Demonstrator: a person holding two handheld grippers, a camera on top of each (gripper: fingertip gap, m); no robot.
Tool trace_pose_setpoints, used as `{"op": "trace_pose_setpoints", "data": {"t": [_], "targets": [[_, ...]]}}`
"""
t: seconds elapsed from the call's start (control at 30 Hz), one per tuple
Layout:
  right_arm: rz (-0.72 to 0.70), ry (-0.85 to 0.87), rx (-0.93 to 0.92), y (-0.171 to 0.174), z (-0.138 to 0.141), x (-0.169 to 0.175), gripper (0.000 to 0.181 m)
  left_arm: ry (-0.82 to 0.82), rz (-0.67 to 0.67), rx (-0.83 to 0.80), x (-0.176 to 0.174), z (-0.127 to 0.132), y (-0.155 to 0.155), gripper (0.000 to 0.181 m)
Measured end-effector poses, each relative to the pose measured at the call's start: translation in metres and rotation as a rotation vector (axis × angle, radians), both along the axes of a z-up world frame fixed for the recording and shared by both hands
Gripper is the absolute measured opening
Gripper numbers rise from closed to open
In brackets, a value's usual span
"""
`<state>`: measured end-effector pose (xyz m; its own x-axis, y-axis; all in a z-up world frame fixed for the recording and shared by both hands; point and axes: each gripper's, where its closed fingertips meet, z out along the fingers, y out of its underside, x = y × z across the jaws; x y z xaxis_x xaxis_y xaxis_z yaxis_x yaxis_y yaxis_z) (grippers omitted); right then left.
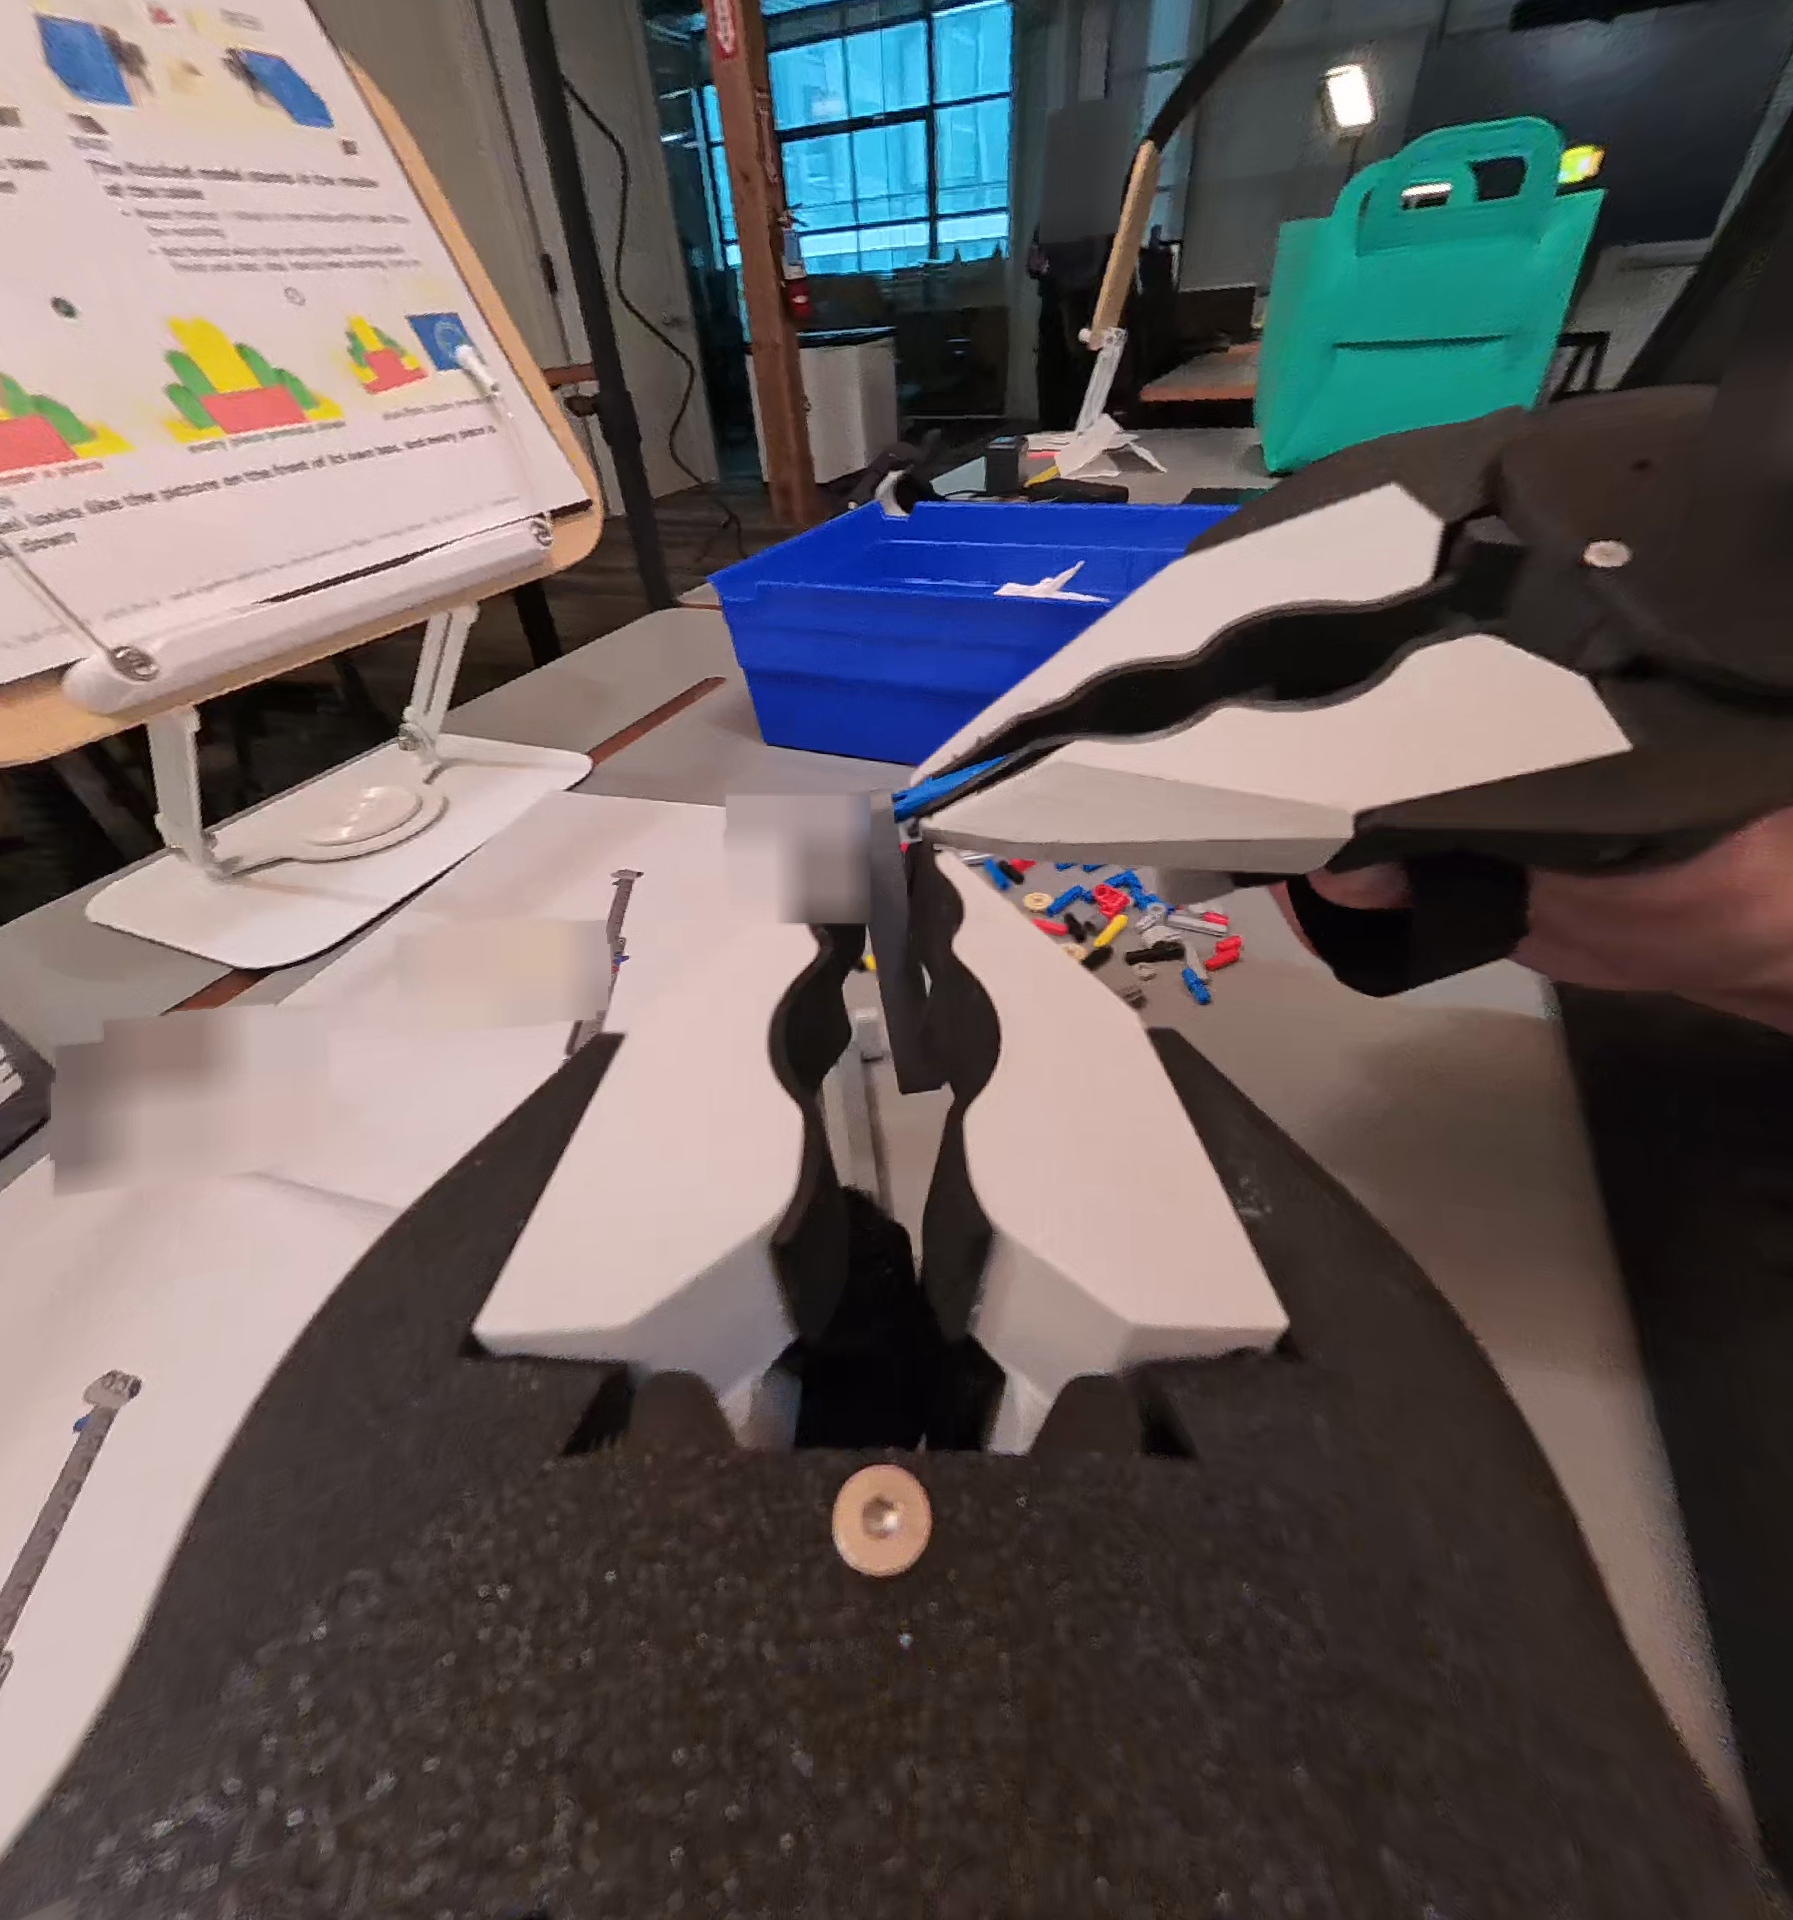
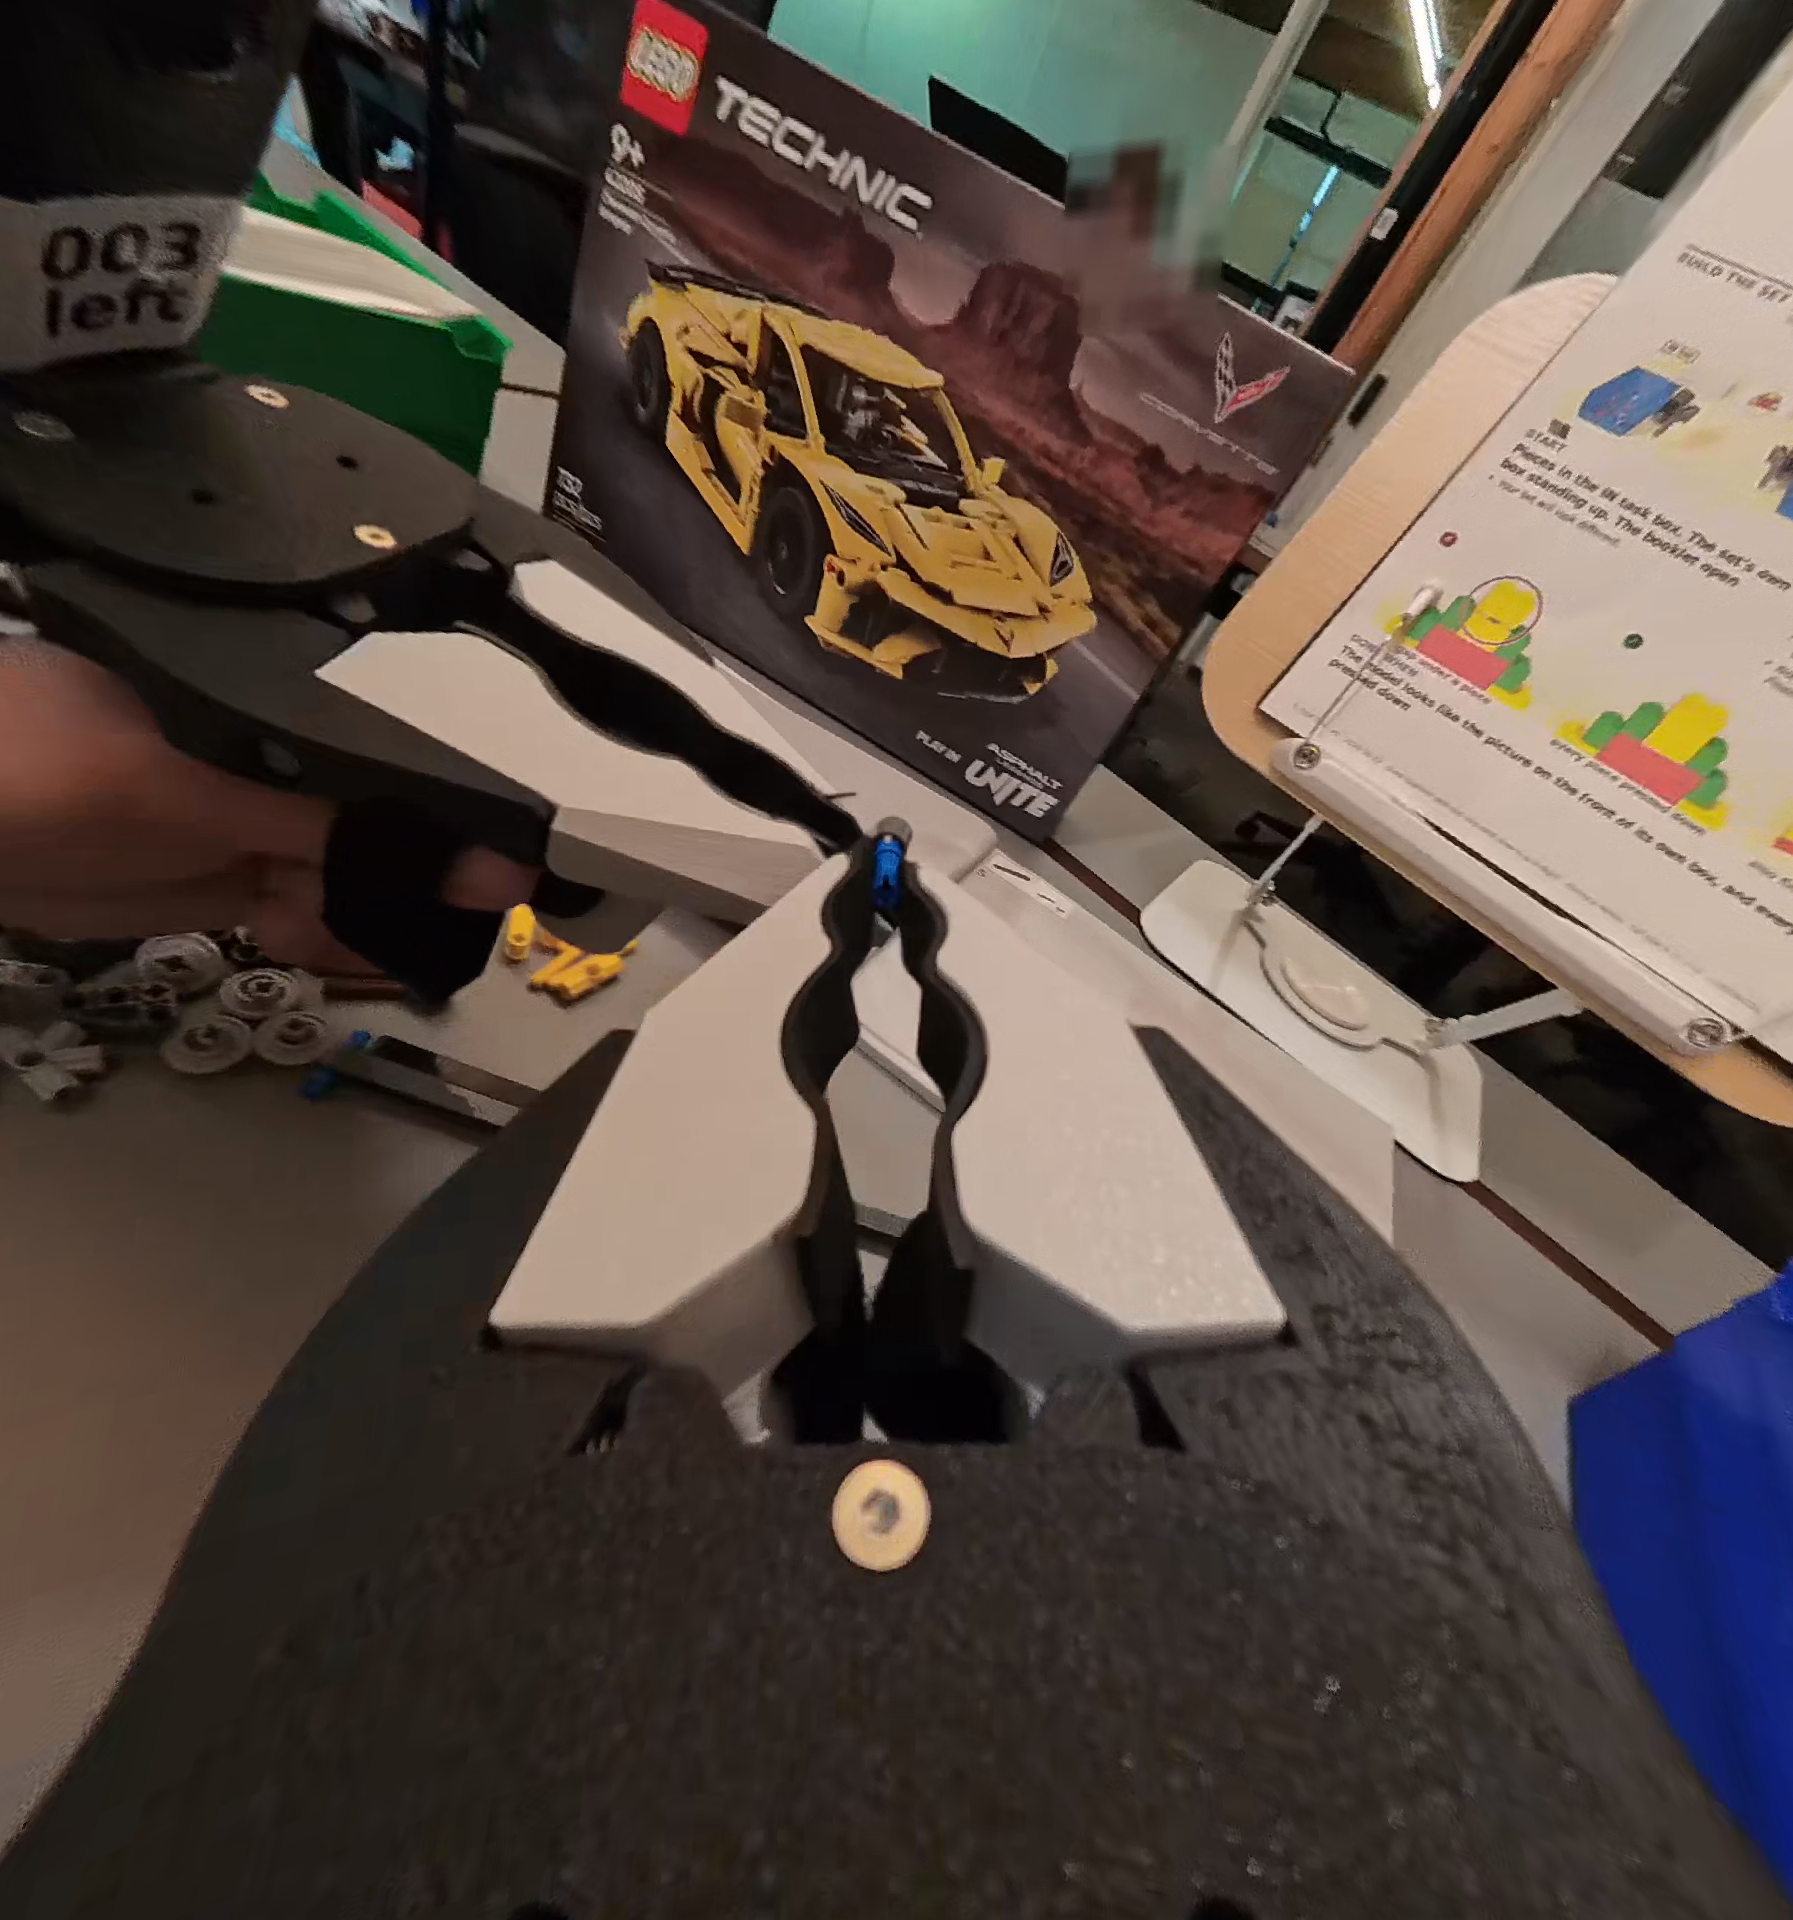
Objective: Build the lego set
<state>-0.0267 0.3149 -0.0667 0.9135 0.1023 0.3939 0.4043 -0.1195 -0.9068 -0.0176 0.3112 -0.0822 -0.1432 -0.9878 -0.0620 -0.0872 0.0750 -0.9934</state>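
Holding dark grey beam (image 1: 897,977) in my left gripper (image 1: 887,935), fingers narrow; right gripper (image 2: 887,883) fingers pinching blue pin (image 2: 886,864) at beam's end, above surface (image 1: 1391,1122).

Two grippers (image 1: 897,894) (image 2: 887,883), one blue bin (image 1: 871,665), one box (image 2: 871,468)

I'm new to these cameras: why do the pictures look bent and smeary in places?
Left wrist view: wide-angle lens bows the instruction stand; table papers smear near the edges. Right wrist view: the blue pin in the right gripper is fairly sharp, the hand blurred.
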Motion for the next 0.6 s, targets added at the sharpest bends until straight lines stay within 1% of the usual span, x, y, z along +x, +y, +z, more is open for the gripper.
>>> {"op": "trace_pose_setpoints", "data": {"t": [0.1,0.2,0.33,0.37,0.47,0.53,0.6], "targets": [[-0.07,-0.074,0.012,0.004,0.0,0.002,0.004,0.009,0.041,-0.012,0.002,-0.001,0.005,0.006],[-0.108,-0.16,0.02,0.005,-0.002,0.003,0.004,0.024,0.06,-0.013,0.002,-0.003,0.006,0.006],[-0.127,-0.279,0.002,0.006,-0.004,0.004,0.004,0.049,0.034,-0.084,0.003,-0.007,0.005,0.006],[-0.116,-0.272,0.001,0.006,-0.004,0.004,0.004,0.043,0.032,-0.065,0.003,-0.007,0.006,0.006],[-0.062,-0.148,-0.014,0.005,-0.003,0.002,0.004,0.03,0.038,0.033,0.001,-0.005,0.005,0.007],[-0.027,0.013,-0.034,0.005,-0.001,-0.001,0.004,0.009,0.05,0.081,-0.001,-0.001,0.004,0.007],[-0.006,0.124,-0.016,0.004,0.005,-0.003,0.004,-0.018,0.071,0.133,-0.002,0.005,0.003,0.007]]}}
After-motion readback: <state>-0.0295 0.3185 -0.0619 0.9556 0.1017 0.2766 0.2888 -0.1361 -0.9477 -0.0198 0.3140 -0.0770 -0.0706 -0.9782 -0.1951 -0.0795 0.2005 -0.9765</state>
